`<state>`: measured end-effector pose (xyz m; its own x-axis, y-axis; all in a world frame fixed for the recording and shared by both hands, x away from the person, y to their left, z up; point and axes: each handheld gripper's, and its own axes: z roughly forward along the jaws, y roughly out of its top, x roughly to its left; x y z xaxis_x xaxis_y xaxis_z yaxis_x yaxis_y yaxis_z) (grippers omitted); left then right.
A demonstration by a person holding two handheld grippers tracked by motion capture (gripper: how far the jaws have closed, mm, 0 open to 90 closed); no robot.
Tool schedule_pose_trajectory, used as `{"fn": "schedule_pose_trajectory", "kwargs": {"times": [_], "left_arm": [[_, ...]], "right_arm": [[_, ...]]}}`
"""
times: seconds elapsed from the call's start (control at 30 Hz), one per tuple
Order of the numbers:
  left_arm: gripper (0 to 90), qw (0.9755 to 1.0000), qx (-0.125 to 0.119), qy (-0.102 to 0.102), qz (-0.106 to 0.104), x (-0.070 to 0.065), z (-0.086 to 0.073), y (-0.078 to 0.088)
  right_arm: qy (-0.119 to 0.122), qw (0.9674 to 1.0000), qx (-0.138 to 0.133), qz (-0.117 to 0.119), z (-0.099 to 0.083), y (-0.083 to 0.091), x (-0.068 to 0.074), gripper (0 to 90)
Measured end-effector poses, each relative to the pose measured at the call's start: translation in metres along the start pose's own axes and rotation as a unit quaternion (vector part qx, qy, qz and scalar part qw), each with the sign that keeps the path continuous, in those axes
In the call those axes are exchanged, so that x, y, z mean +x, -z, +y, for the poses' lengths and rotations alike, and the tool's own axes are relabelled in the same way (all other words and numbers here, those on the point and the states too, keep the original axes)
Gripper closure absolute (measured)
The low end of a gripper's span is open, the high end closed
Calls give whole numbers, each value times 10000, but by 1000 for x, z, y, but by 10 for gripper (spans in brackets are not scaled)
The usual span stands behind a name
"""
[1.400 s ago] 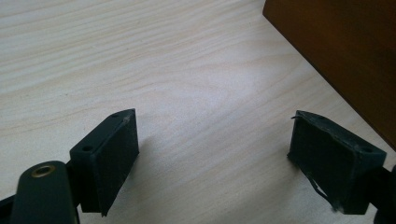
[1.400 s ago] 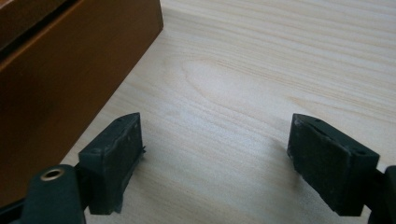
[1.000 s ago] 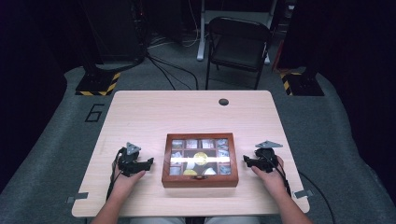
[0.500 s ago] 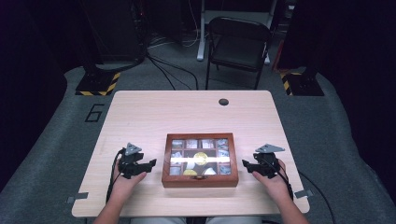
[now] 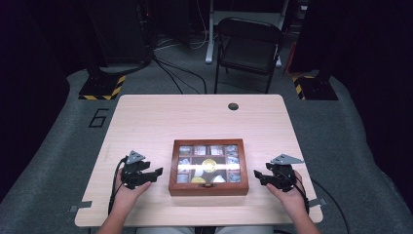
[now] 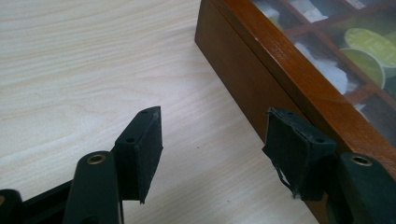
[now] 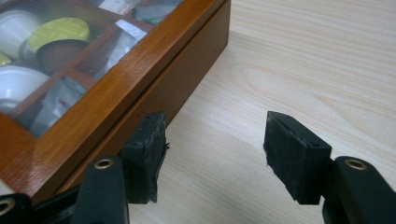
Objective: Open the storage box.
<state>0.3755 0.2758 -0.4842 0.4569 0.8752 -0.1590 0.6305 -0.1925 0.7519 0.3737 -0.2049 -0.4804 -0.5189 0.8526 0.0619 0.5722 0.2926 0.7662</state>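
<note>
Currently, the left gripper (image 5: 155, 173) is held just left of the wooden box (image 5: 208, 167), its jaws just narrowed, nothing between them. The box is sat on the table (image 5: 195, 117). Right gripper (image 5: 257, 176) is held just right of it, jaws apart, empty.

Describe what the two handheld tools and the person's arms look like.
Both tools, left tool and right tool, are black, each topped by a grey three-cornered plate with a black cable trailing back. Their jaws are flat black bars with brass-coloured rivets, ending in worn black rubber pads. The forearms are bare, no sleeves visible.
</note>
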Motion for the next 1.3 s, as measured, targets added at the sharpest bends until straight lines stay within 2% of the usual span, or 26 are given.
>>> {"fn": "schedule_pose_trajectory", "kwargs": {"times": [0.2,0.33,0.77,0.97,1.0,1.1,1.3], "left_arm": [[368,10000,-20,-43,-70,-6,-2,8],[368,9999,-77,-82,-87,-10,-4,11],[368,9996,-101,-185,-207,-21,-8,21],[368,9994,-159,-172,-235,-28,-10,23],[368,9994,-144,-214,-247,-28,-10,24],[368,9992,-126,-268,-271,-30,-11,26],[368,9989,-159,-297,-336,-37,-14,29]], "right_arm": [[150,9999,-9,15,-2,5,8,351],[133,9999,-34,89,-3,9,12,339],[214,9993,-172,251,-7,20,23,350],[212,9992,-179,291,-8,22,27,353],[280,9990,-187,302,-8,22,27,358],[237,9990,-197,317,-9,24,29,366],[303,9983,-195,452,-13,28,39,375]]}}
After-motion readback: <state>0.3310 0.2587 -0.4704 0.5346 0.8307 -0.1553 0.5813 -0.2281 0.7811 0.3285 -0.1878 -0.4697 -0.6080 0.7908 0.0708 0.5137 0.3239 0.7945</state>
